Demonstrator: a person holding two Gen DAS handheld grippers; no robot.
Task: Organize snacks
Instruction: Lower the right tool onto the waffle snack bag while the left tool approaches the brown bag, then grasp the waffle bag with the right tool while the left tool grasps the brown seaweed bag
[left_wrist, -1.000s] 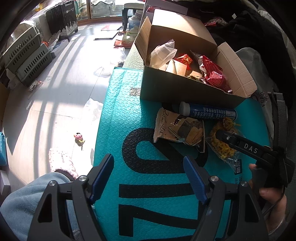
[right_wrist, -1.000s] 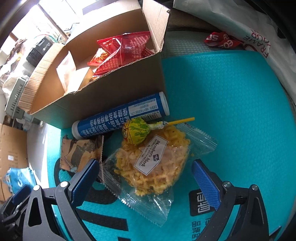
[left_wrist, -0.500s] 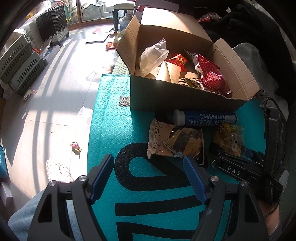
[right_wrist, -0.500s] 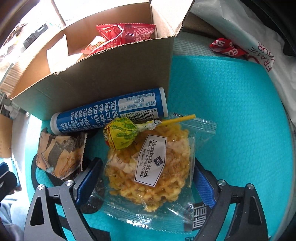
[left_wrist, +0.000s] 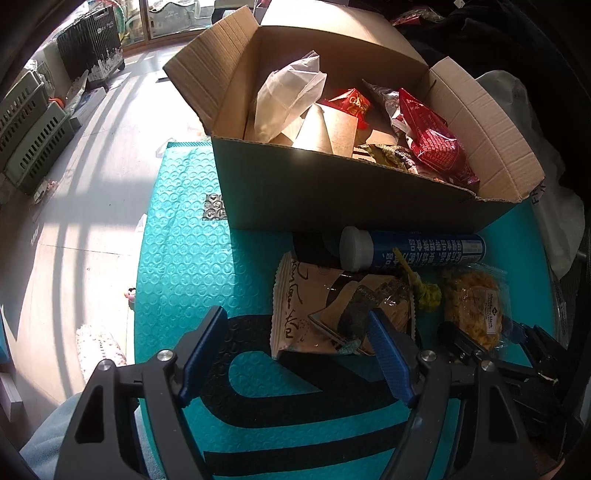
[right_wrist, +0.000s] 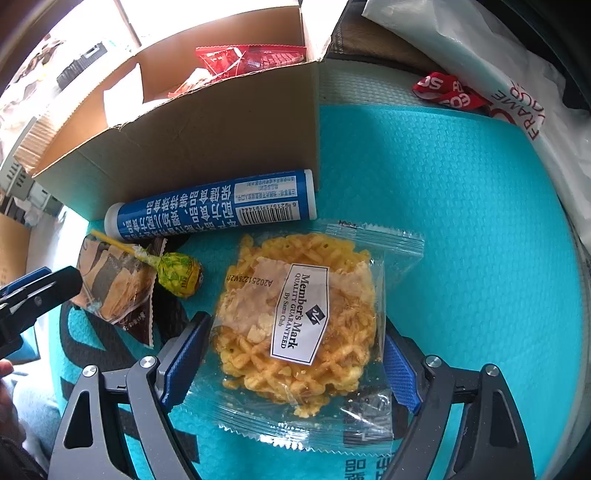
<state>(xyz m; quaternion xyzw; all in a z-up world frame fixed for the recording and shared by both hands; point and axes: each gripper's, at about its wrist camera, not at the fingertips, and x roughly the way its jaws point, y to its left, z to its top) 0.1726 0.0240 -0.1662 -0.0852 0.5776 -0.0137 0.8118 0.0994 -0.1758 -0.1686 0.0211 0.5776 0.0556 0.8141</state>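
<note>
A clear-wrapped yellow waffle snack (right_wrist: 295, 321) lies on the teal mat (right_wrist: 461, 221), between the open fingers of my right gripper (right_wrist: 291, 354); whether the pads touch it I cannot tell. A green lollipop (right_wrist: 179, 275), a blue tube (right_wrist: 210, 214) and a brown snack packet (right_wrist: 118, 288) lie beside it. My left gripper (left_wrist: 295, 350) is open and empty, its right fingertip at the brown packet (left_wrist: 332, 306). The waffle snack (left_wrist: 472, 306) shows at right there. An open cardboard box (left_wrist: 351, 199) holding snacks stands behind.
A white plastic bag (right_wrist: 480, 74) and a red wrapper (right_wrist: 450, 92) lie beyond the mat's right side. Grey crates (left_wrist: 29, 136) stand on the floor at far left. My knee (left_wrist: 48, 435) is at the mat's near left.
My right gripper has moved forward around the waffle snack. The lollipop has rolled off the snack to the left. My left gripper has moved forward toward the brown packet and box.
</note>
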